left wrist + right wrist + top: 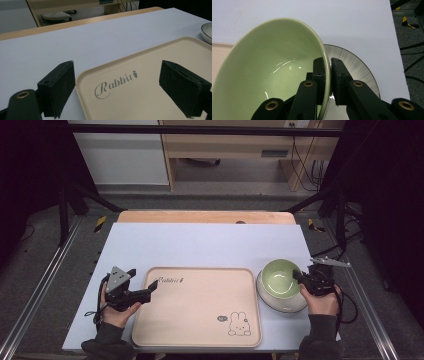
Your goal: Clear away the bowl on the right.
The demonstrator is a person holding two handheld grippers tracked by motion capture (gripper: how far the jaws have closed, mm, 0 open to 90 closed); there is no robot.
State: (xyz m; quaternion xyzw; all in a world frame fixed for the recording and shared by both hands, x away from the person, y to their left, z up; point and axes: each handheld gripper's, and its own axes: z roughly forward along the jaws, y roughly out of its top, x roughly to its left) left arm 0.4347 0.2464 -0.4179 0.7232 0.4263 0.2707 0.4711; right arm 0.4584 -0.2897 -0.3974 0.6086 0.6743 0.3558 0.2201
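Observation:
A green bowl is tilted over a white plate at the right of the table. My right gripper is shut on the bowl's rim. In the right gripper view one jaw sits inside the green bowl and the other outside, with the plate beneath. My left gripper stands open at the left edge of the beige tray. In the left gripper view its jaws straddle the corner of the tray, above the word "Rabbit", and nothing is gripped.
The tray lies on a pale blue mat covering the wooden table. A rabbit drawing marks the tray's near right corner. Black frame rails and cables run along both sides of the table.

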